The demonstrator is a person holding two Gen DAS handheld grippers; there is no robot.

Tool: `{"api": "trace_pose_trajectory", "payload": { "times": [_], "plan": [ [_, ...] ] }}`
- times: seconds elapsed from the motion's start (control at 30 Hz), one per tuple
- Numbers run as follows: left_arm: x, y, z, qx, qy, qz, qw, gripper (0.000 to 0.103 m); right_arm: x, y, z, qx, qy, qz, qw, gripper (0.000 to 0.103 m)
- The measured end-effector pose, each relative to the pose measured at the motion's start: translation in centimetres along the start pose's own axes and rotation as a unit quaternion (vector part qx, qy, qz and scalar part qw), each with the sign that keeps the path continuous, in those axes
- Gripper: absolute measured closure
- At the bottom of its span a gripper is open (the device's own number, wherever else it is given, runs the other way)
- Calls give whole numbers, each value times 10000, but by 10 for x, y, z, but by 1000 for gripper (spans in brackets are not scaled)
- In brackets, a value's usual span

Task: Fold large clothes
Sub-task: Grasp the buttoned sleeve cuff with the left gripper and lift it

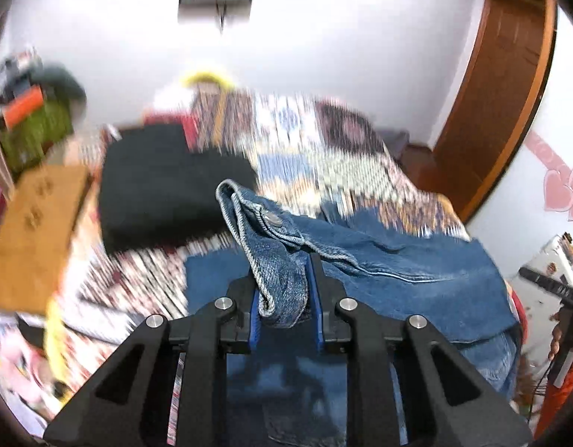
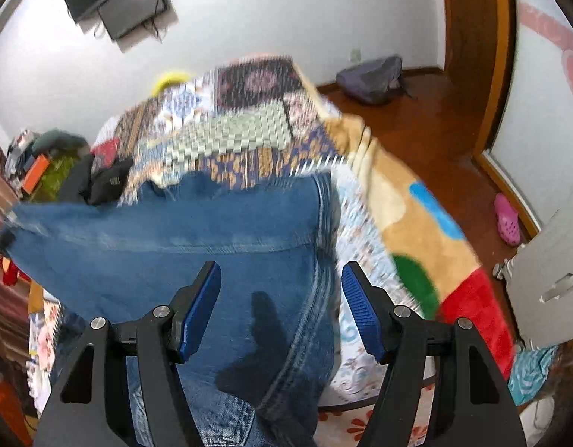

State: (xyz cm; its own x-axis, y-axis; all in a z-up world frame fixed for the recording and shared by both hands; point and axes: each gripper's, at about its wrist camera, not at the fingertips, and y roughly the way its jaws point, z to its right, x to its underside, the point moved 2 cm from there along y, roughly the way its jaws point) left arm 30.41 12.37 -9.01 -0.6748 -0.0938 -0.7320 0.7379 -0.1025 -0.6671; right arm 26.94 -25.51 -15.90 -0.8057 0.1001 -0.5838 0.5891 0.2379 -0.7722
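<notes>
A blue denim garment (image 1: 416,272) lies across a bed with a patterned quilt (image 1: 323,149). My left gripper (image 1: 284,287) is shut on a bunched denim edge with a metal button (image 1: 273,219) and holds it lifted above the bed. In the right wrist view the same denim garment (image 2: 197,238) spreads below my right gripper (image 2: 280,298), which is open and empty, its blue pads (image 2: 202,309) hovering over the cloth near its right seam. The background is motion-blurred.
A folded black garment (image 1: 167,193) and a brown cardboard box (image 1: 36,234) lie on the bed's left. A colourful blanket (image 2: 428,246) hangs over the bed's right side. A wooden floor (image 2: 428,126), a grey bag (image 2: 372,78), a pink shoe (image 2: 507,219) and a door frame (image 1: 502,85) lie to the right.
</notes>
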Motion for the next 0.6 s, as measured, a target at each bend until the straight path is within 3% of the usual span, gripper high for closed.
{"api": "trace_pose_trajectory", "payload": {
  "times": [0.13, 0.3, 0.4, 0.47, 0.6],
  "plan": [
    [5, 0, -13, -308, 135, 76, 9994, 82, 17, 30, -5, 52, -69, -500, 9987, 39],
    [53, 50, -44, -465, -51, -770, 9959, 80, 22, 32, -5, -77, -2, -551, 9985, 37],
    [93, 84, -62, -400, -278, -1515, 9873, 77, 22, 30, -3, -112, -11, -606, 9981, 37],
    [113, 96, -65, -416, -263, -1801, 9824, 70, 21, 31, -5, -94, -63, -626, 9980, 37],
    [116, 93, -67, -583, -173, -1793, 9819, 51, 15, 32, -7, -51, -77, -627, 9980, 37]
  ]
}}
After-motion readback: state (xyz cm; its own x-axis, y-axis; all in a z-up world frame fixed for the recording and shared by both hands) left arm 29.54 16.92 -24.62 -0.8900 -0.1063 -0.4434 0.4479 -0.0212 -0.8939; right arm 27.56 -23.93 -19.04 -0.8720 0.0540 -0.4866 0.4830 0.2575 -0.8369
